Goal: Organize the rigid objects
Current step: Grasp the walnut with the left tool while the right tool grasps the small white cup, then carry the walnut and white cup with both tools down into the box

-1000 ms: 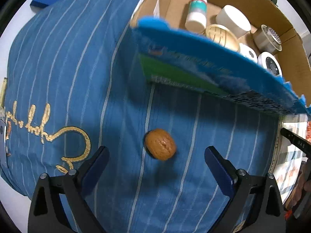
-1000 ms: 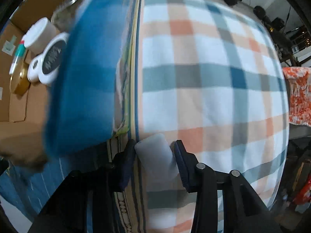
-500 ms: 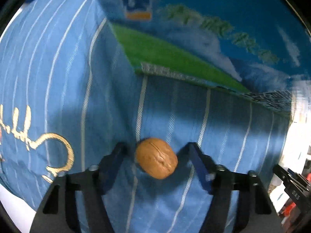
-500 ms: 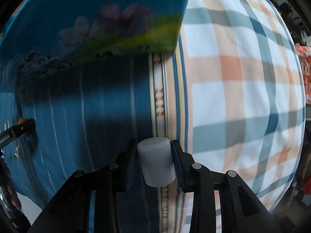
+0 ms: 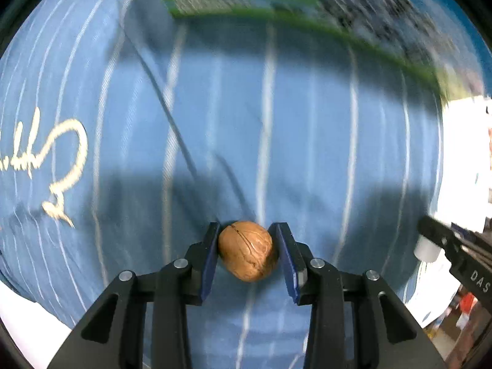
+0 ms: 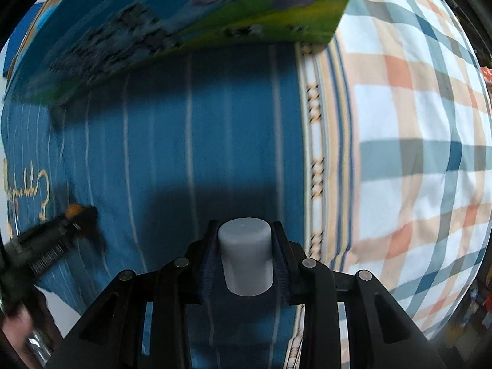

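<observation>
Left gripper point(image 5: 247, 247) pinches a walnut point(image 5: 247, 249) between its blue pads, the nut's seam running roughly along the fingers; whether the nut rests on the blue striped cloth point(image 5: 276, 123) directly beneath cannot be told. Right gripper point(image 6: 245, 253) clamps a grey-white cylinder point(image 6: 246, 255), its axis pointing forward. Both point toward the colourful printed box point(image 6: 184, 15) beyond, the likely destination side.
</observation>
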### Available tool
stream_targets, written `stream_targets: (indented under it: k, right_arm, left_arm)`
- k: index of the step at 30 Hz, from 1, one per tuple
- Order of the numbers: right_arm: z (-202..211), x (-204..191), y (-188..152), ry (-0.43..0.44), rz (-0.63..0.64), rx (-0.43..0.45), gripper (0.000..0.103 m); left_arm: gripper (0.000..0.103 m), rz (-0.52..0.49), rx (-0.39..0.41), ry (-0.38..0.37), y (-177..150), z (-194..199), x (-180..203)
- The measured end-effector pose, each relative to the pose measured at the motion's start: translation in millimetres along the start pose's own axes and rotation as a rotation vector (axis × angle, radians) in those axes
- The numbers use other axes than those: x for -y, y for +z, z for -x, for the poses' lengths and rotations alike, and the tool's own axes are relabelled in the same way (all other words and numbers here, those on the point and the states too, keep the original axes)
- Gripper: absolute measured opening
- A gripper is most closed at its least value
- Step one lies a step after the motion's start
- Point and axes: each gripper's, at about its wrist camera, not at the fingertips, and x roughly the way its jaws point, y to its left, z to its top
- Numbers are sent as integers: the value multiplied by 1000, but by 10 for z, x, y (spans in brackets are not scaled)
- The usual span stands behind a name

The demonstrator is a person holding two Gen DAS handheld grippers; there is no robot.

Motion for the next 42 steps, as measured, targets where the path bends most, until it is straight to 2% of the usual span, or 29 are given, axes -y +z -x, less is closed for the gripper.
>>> stream_targets:
  k: [4, 11, 13, 14, 18, 19, 22, 23, 33, 35, 42]
  right_arm:
    - [-75, -125, -179, -19, 31, -21, 35]
    - [-232, -353, -402, -59, 59, -37, 35]
    - [-254, -362, -468, -68, 63, -34, 35]
    - [-252, -369, -504, -73, 66, -29, 35]
    - [-160, -482, -551, -71, 60, -6, 35]
    - [-93, -569, -574, -67, 58, 3, 35]
    - [114, -424, -600, -64, 63, 41, 35]
    - [215, -257, -574, -63, 66, 51, 35]
    - [1229, -311, -734, -40, 81, 224, 35]
    - [1488, -361, -748, -29, 78, 253, 35]
    - [2066, -367, -743, 9, 84, 342, 35]
  left_arm:
    - [34, -46, -10, 19, -221, -65, 206]
    - [34, -56, 10, 23, -214, -60, 567]
    - [34, -57, 19, 15, -258, 37, 530]
    - [34, -58, 25, 10, -268, 61, 379]
    - [34, -73, 65, -5, -223, 371, 440]
    - [34, -81, 81, -3, -246, 450, 428]
    - [34, -102, 140, -7, -272, 739, 402]
    - [34, -109, 160, -6, -298, 827, 410]
    - [34, -140, 359, -49, -347, 1884, 478]
    - [34, -143, 385, -54, -262, 1999, 447]
    - [34, -129, 474, -76, -293, 2389, 375]
